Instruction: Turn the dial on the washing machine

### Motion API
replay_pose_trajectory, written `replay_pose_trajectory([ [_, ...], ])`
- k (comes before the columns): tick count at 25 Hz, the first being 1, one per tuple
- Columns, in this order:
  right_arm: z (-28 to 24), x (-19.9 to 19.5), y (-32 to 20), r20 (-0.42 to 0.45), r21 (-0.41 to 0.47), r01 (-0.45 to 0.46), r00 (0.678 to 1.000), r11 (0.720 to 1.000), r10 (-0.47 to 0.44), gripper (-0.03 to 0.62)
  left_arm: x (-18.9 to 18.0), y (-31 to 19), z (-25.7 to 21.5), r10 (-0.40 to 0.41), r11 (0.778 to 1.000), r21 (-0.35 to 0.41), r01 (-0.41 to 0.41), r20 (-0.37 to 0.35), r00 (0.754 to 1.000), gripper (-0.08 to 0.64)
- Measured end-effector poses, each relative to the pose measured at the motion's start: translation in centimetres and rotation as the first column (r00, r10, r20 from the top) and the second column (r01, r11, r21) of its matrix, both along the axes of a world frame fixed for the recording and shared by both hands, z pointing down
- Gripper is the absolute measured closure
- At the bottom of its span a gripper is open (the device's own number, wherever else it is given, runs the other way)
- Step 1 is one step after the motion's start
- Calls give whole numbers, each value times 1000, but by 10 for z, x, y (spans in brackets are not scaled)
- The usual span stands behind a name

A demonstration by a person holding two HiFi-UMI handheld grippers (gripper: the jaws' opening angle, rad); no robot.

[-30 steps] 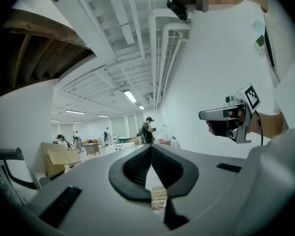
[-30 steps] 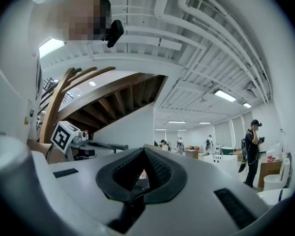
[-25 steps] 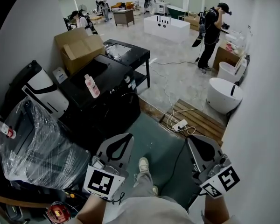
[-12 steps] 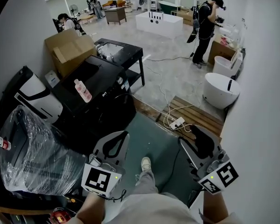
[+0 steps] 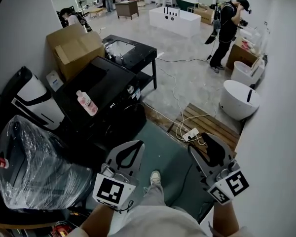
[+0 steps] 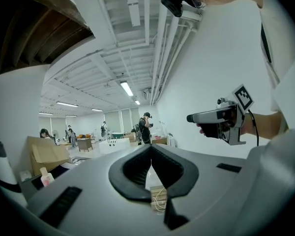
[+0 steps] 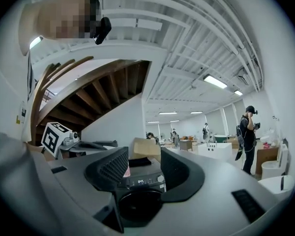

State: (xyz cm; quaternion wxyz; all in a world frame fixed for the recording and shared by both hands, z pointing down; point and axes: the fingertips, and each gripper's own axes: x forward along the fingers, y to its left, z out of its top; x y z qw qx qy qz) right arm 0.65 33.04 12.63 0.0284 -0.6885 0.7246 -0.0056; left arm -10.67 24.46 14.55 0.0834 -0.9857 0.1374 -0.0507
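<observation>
Two jaw states | left hand-held gripper (image 6: 150, 149) closed, empty; right hand-held gripper (image 7: 143, 163) jaws just opening, nothing between | risk: dial (image 7: 160, 178) small, distant; misaligned grip likely slips

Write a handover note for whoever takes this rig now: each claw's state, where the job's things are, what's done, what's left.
Left claw: shut, empty.
Right claw: jaws have just been opening, now apart, holding nothing.
Washing machine: ahead on the left, pink bottle on top; its dial is on the front panel, neither claw touching it.
Done: dial not yet reached.
To do: move in, grip the dial, turn it.
</observation>
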Motion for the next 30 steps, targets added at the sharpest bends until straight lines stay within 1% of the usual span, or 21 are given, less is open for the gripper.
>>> replay_pose_trajectory([
  [2, 1, 10, -30, 1, -10, 9, 1000, 1000, -9, 364, 12, -27, 4, 2, 1000, 17, -3, 23, 1000, 540],
  [5, 2, 23, -75, -16, -28, 26, 1000, 999, -26, 364, 30, -66, 14, 0, 997, 77, -5, 71, 997, 540],
  [7, 4, 31, -102, -27, -40, 30, 999, 999, -31, 362, 41, -89, 17, -8, 996, 90, 0, 84, 996, 540],
  [10, 8, 40, -141, -26, -44, 39, 999, 998, -41, 362, 53, -125, 19, -13, 996, 90, 7, 71, 997, 540],
  [13, 10, 49, -183, -26, -52, 51, 998, 997, -53, 362, 55, -161, 16, -36, 996, 84, 31, 49, 998, 540],
  [16, 6, 52, -223, -47, -62, 73, 996, 995, -76, 362, 50, -190, 15, -75, 996, 52, 73, 30, 997, 540],
  [19, 4, 52, -254, -73, -74, 110, 991, 991, -116, 362, 43, -215, 15, -127, 991, 29, 127, 10, 992, 540],
  [21, 8, 52, -271, -81, -88, 138, 986, 987, -145, 362, 36, -230, 18, -172, 985, 17, 172, 15, 985, 540],
  [24, 16, 53, -293, -72, -109, 180, 979, 978, -188, 362, 25, -254, 30, -247, 969, -5, 248, 44, 968, 540],
  [26, 21, 54, -307, -64, -120, 214, 973, 970, -222, 362, 17, -267, 35, -285, 958, -7, 286, 49, 957, 540],
  [30, 25, 53, -334, -63, -127, 295, 950, 947, -305, 362, 8, -285, 33, -384, 923, -7, 385, 40, 922, 540],
])
